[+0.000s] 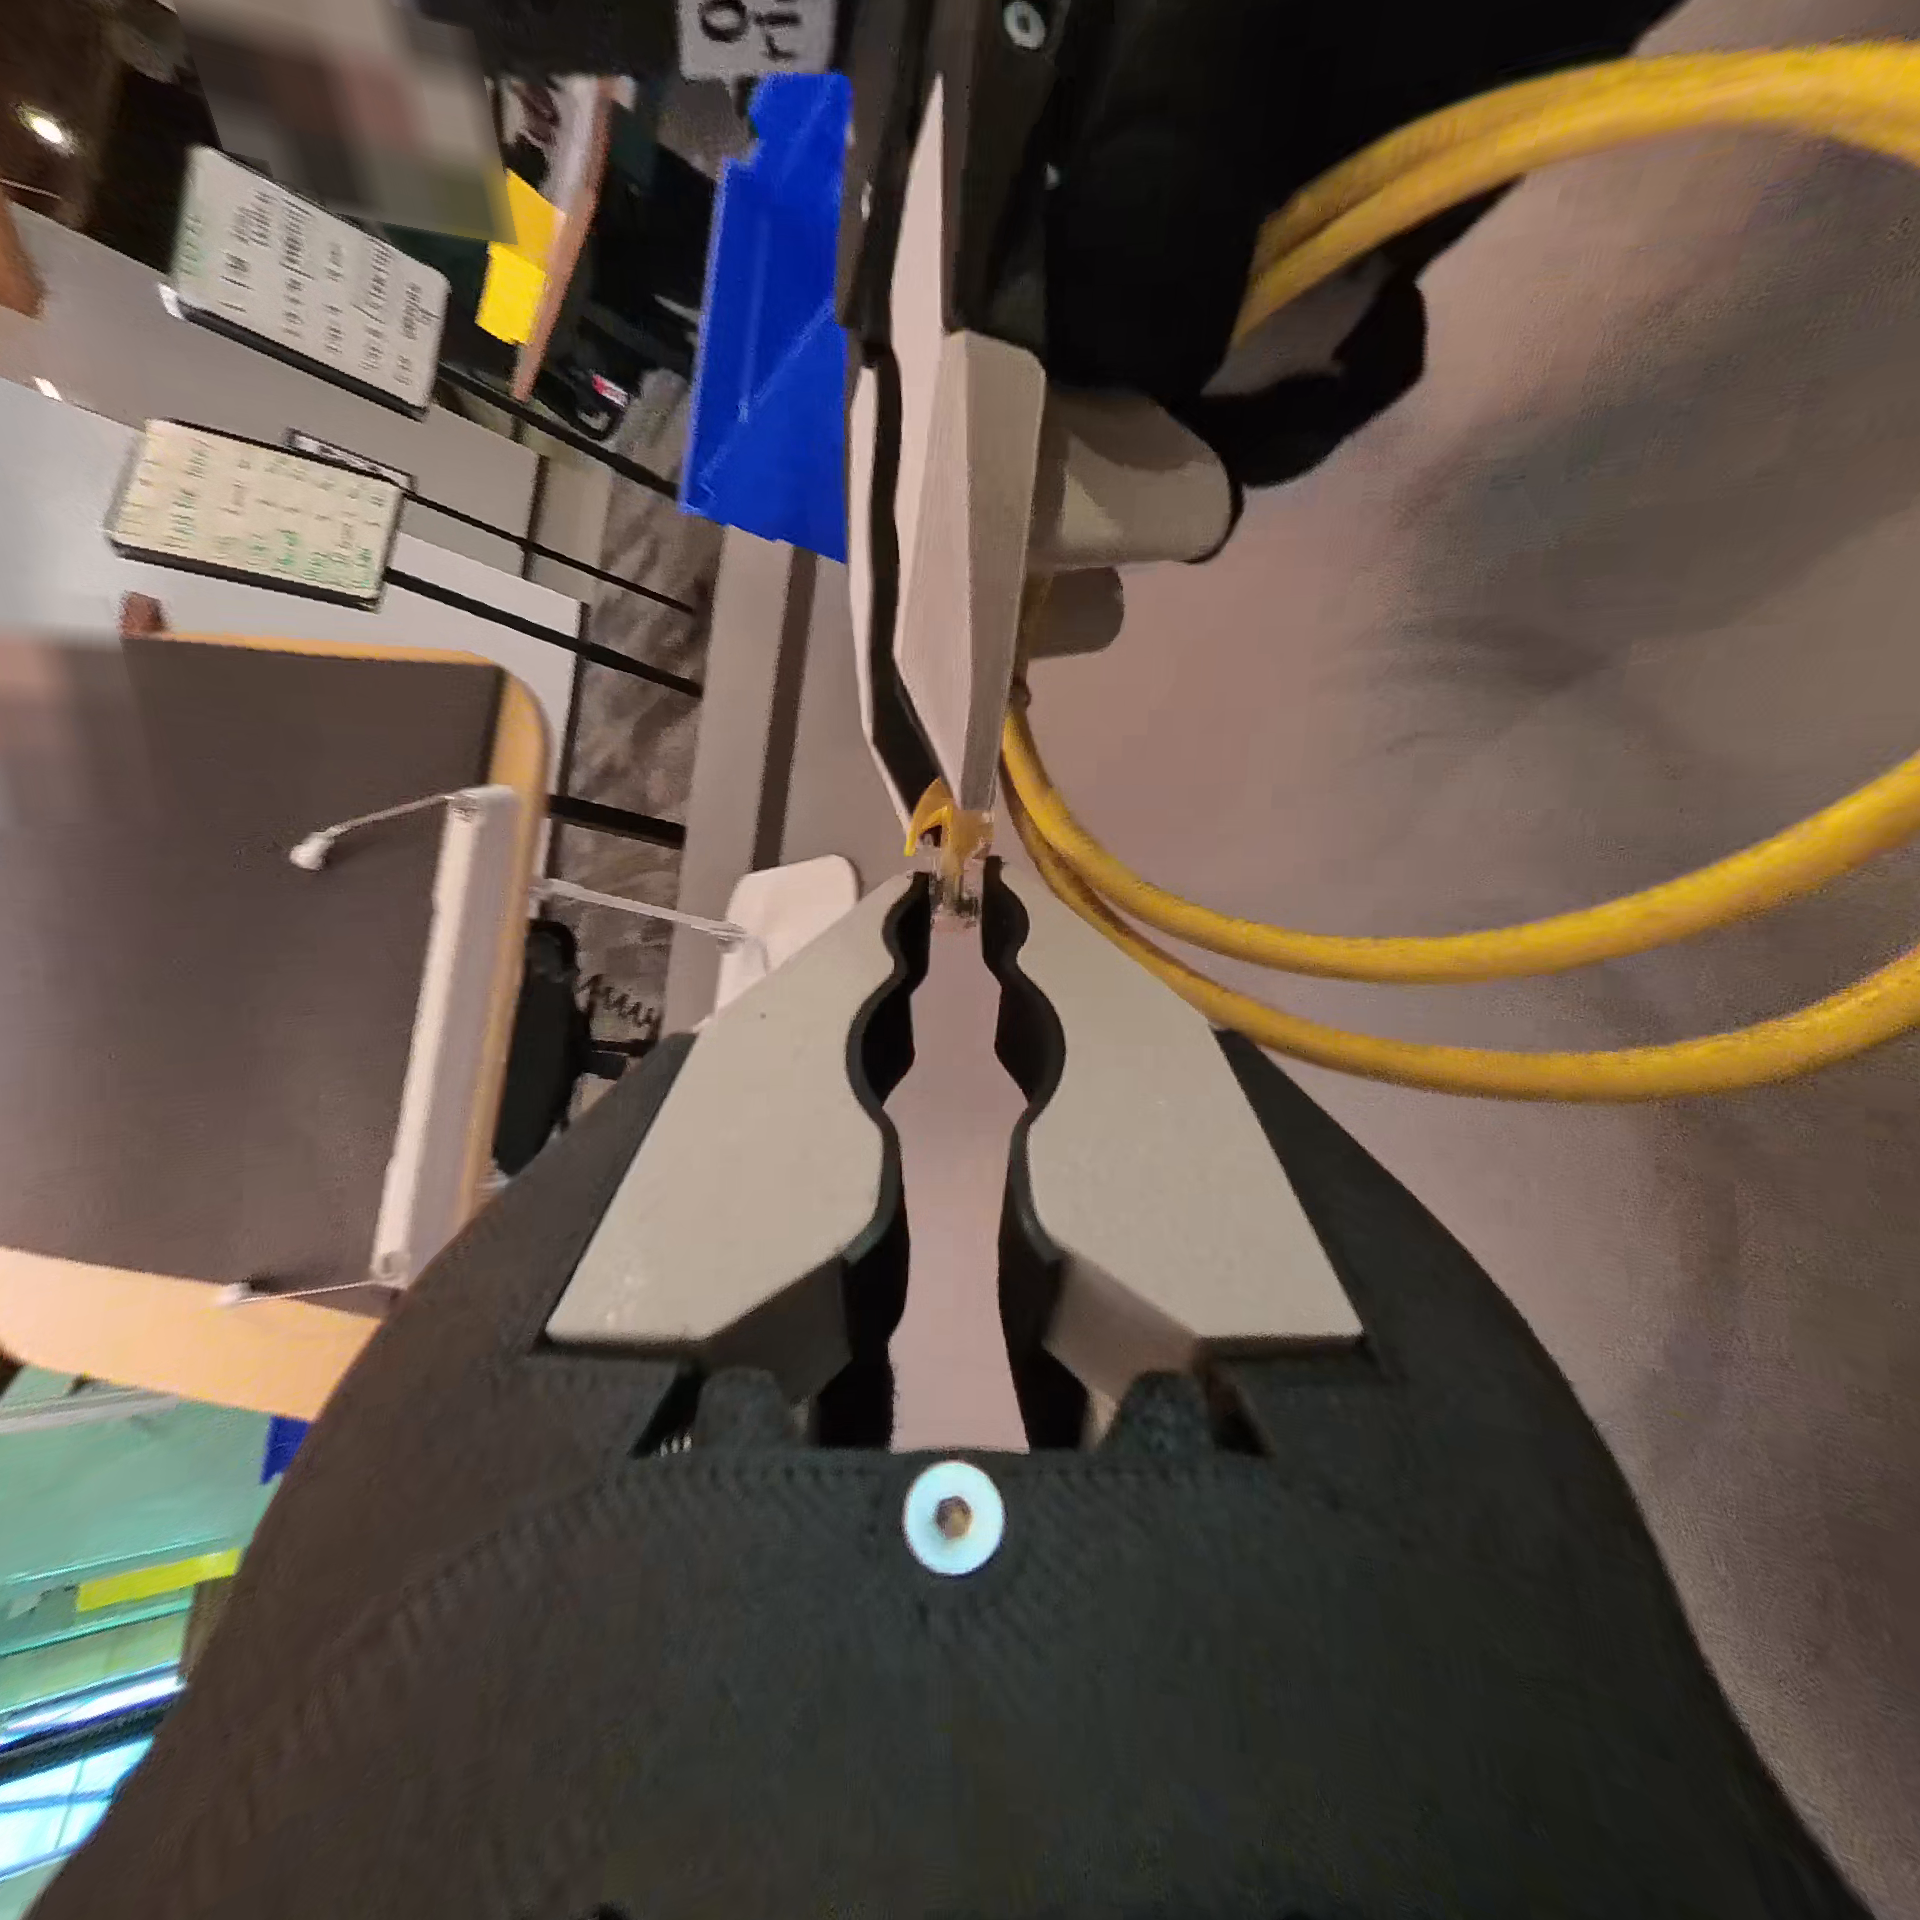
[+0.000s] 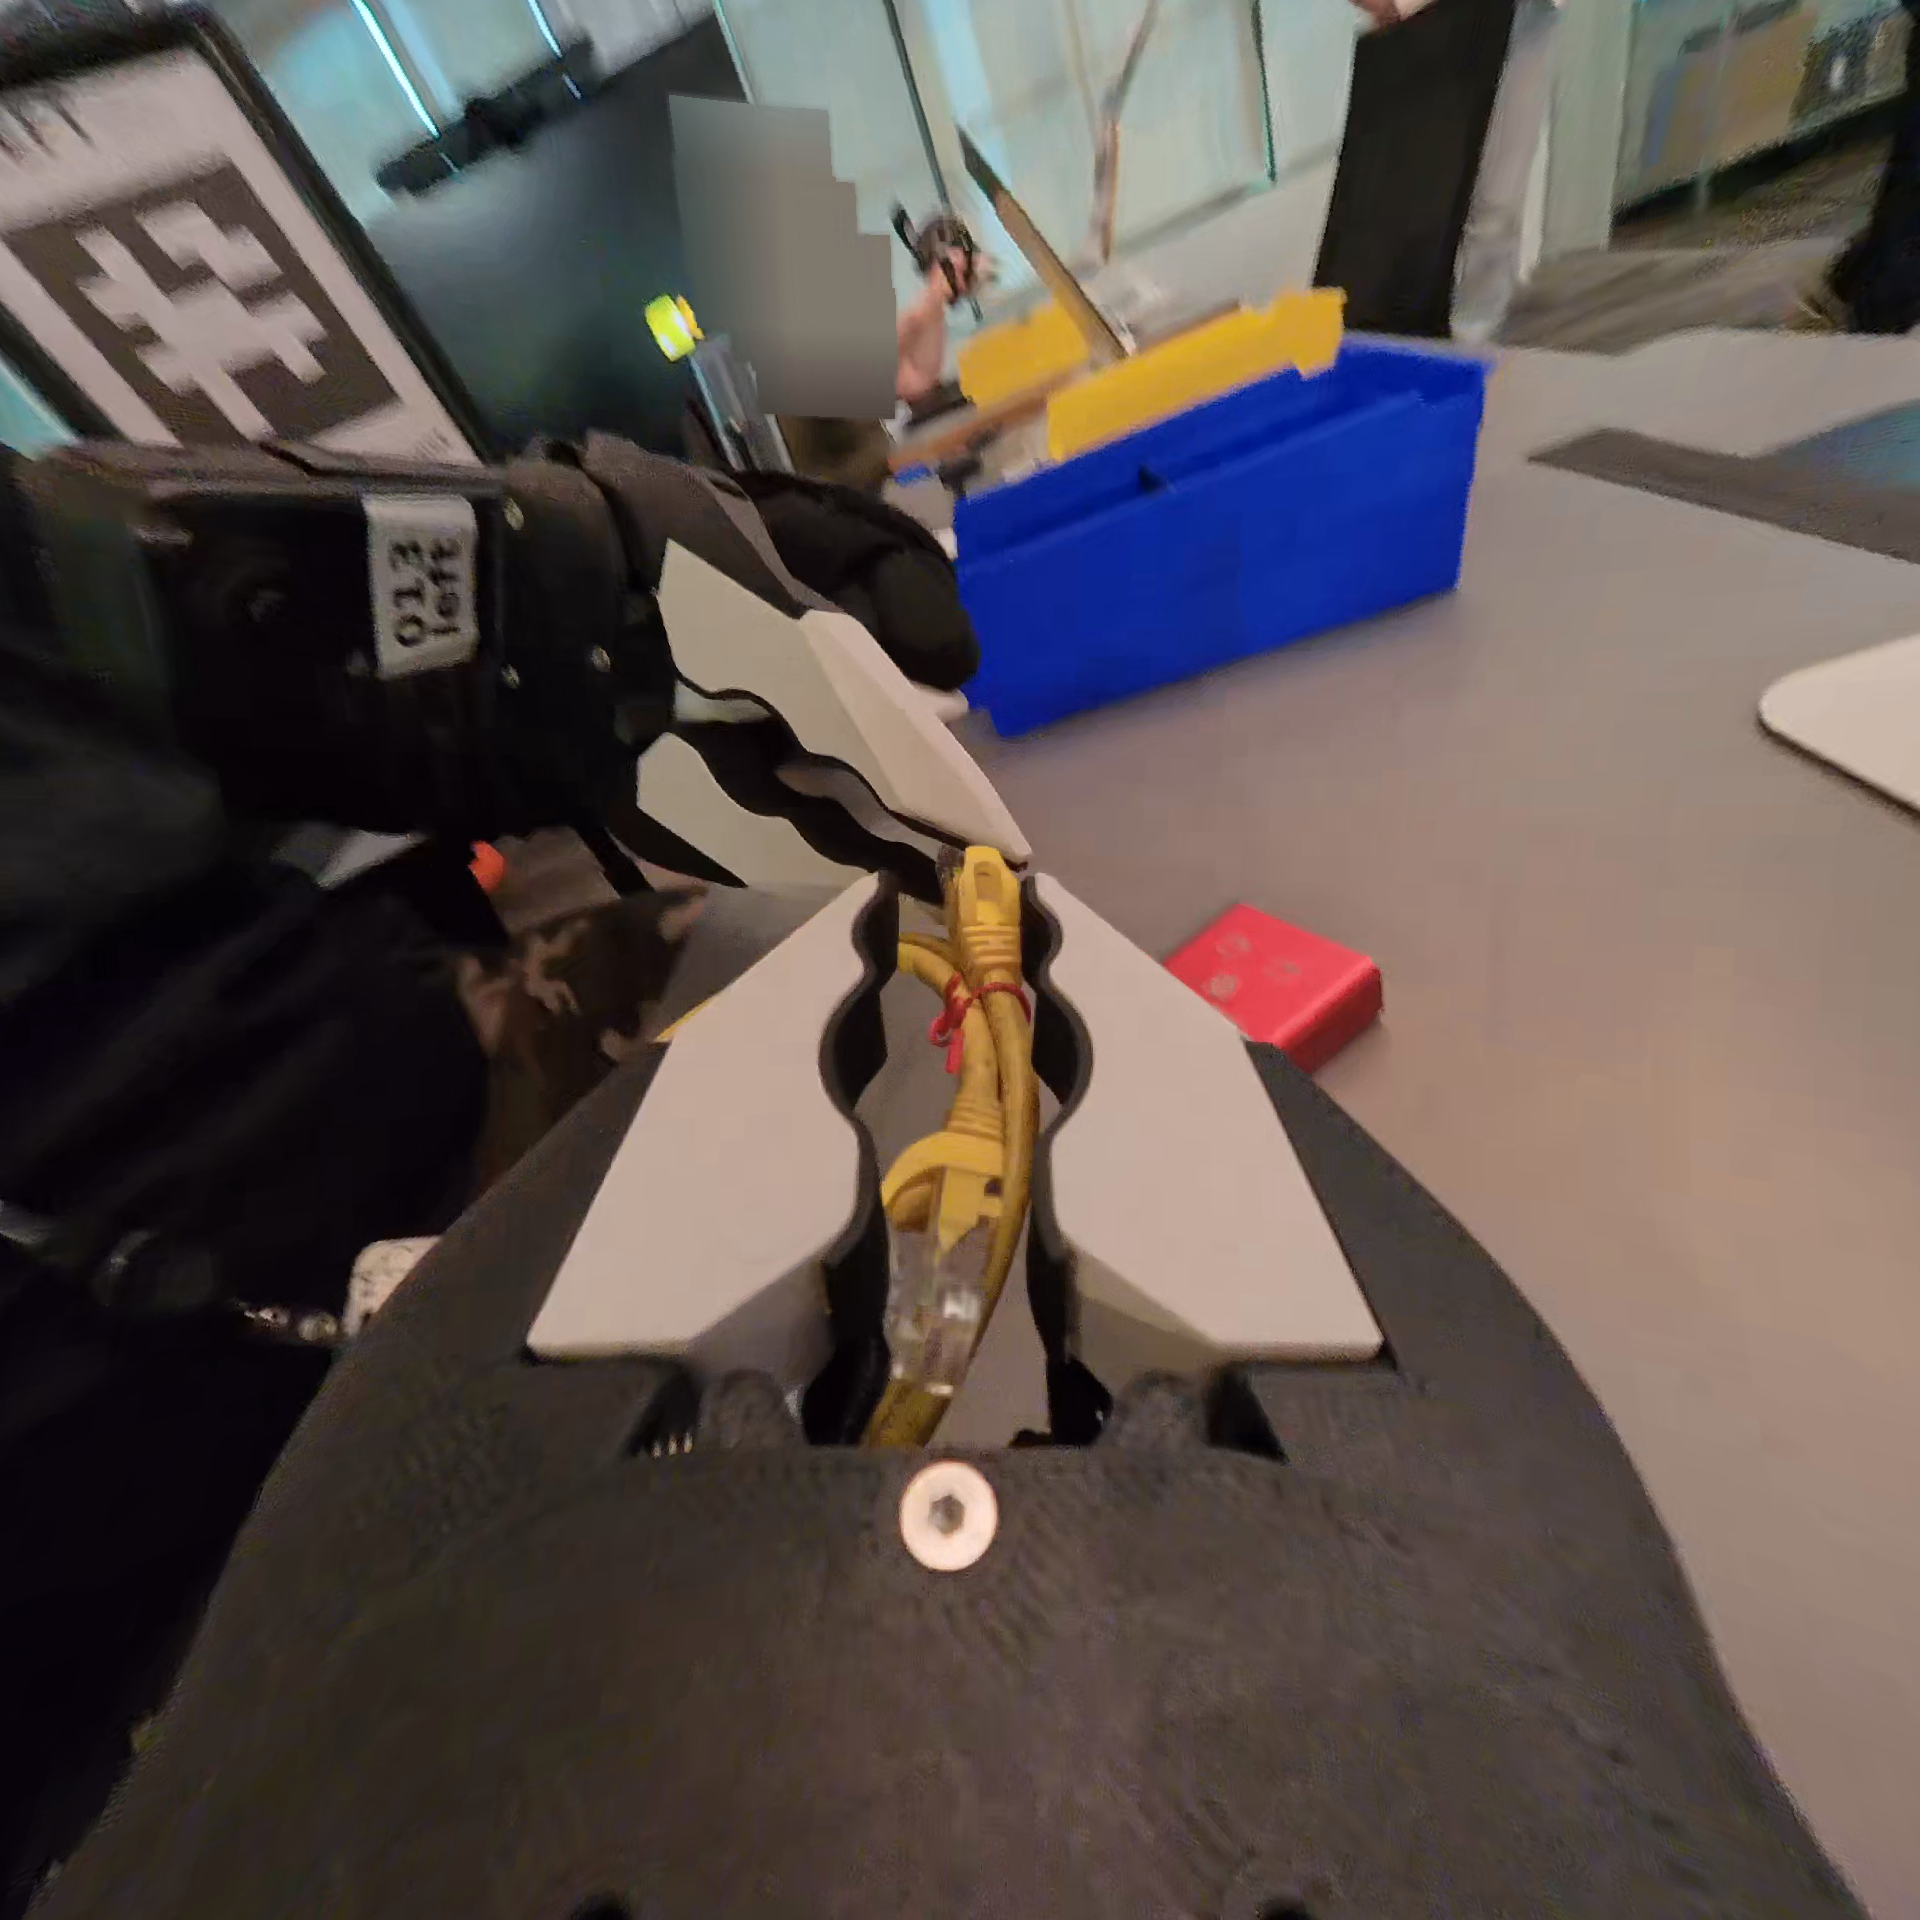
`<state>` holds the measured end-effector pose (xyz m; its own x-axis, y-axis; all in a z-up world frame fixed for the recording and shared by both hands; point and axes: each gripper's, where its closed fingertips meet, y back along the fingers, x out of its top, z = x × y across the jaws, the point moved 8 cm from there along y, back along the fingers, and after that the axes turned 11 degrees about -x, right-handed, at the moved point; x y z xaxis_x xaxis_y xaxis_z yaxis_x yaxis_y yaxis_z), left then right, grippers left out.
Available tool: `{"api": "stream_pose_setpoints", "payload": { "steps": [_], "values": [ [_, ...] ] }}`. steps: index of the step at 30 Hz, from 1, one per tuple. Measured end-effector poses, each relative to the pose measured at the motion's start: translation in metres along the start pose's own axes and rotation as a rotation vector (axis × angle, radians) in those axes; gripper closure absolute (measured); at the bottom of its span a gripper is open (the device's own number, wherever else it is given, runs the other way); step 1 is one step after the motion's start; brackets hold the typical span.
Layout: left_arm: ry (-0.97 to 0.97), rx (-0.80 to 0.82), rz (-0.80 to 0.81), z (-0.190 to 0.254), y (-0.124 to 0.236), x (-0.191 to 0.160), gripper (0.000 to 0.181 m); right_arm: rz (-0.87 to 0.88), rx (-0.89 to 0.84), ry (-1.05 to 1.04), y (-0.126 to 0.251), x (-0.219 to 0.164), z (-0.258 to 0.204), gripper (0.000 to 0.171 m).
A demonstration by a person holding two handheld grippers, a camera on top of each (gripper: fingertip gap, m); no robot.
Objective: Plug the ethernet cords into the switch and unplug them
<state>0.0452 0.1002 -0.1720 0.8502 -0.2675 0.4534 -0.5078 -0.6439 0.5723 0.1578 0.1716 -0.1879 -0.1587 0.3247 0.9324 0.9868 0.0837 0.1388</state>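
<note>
My left hand-held gripper (image 2: 997, 847) comes in from the left and pinches the clear plug tip (image 1: 956, 891) of the yellow ethernet cord (image 2: 982, 1039). My right hand-held gripper (image 2: 961, 883) clenches the boot just behind it, the bundled coil hanging above the grey surface (image 2: 1558, 935). I judge a clean handover needs the left firm before the right loosens; the red box (image 2: 1283, 987), perhaps the switch, lies to the right.

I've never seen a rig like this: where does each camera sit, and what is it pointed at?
Left wrist view: rides the left gripper, rolled sideways, looking along its own jaws at a plug tip.
Right wrist view: rides the right gripper, facing across the grey table; a black-gloved hand shows.
Shared: yellow ethernet cord, blue bin, each other's gripper.
</note>
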Motion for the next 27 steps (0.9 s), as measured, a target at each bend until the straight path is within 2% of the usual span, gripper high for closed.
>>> {"api": "stream_pose_setpoints", "payload": {
  "steps": [4,6,9,18,22,27],
  "values": [
    [-0.018,0.063,0.002,-0.010,0.011,0.011,0.175,0.035,0.014,-0.032,0.005,0.015,-0.006,0.148],
    [-0.039,0.105,0.000,-0.012,0.015,0.015,0.174,0.004,-0.006,-0.024,0.007,0.018,-0.008,0.150],
    [-0.064,0.137,0.004,-0.016,0.020,0.022,0.174,0.047,-0.029,0.000,0.011,0.025,-0.011,0.157],
    [-0.036,0.160,0.079,-0.021,0.029,0.031,0.173,0.105,0.059,-0.054,0.017,0.029,-0.016,0.159],
    [-0.006,0.125,0.112,-0.023,0.028,0.028,0.171,0.101,0.029,-0.031,0.018,0.028,-0.017,0.160],
    [0.043,-0.069,0.075,-0.034,0.032,0.002,0.147,0.079,-0.053,0.006,0.033,0.026,-0.009,0.160]
  ]
}}
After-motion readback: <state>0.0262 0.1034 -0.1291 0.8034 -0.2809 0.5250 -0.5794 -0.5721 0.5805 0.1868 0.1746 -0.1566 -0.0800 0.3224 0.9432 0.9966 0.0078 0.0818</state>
